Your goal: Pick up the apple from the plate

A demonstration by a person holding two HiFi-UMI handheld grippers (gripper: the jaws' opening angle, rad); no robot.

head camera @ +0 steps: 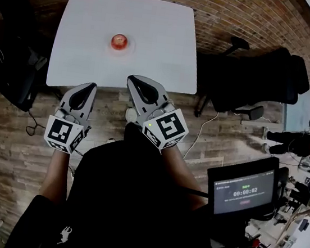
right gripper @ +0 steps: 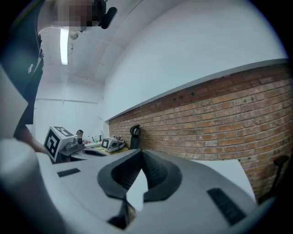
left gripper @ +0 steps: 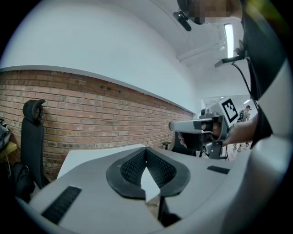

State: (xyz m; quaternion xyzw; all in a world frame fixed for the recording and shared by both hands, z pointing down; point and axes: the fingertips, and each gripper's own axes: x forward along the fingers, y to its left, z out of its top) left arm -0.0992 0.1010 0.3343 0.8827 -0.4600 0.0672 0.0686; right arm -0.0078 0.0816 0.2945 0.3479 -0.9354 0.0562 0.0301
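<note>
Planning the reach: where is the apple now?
Head view: the apple sits on its plate, central on the table, beyond the left gripper and right gripper.

Left claw [head camera: 89, 87]: grey shell, black ribbed pads [left gripper: 132, 168] | right claw [head camera: 132, 80]: same build | left cube [head camera: 63, 133], right cube [head camera: 165, 129]: white, black square codes; green light on right | wear: black top [head camera: 127, 202], small white logo [head camera: 66, 233]

One apple [head camera: 119, 41], one plate [head camera: 129, 49], one table [head camera: 161, 31], two tools [head camera: 88, 87] [head camera: 133, 80]
</note>
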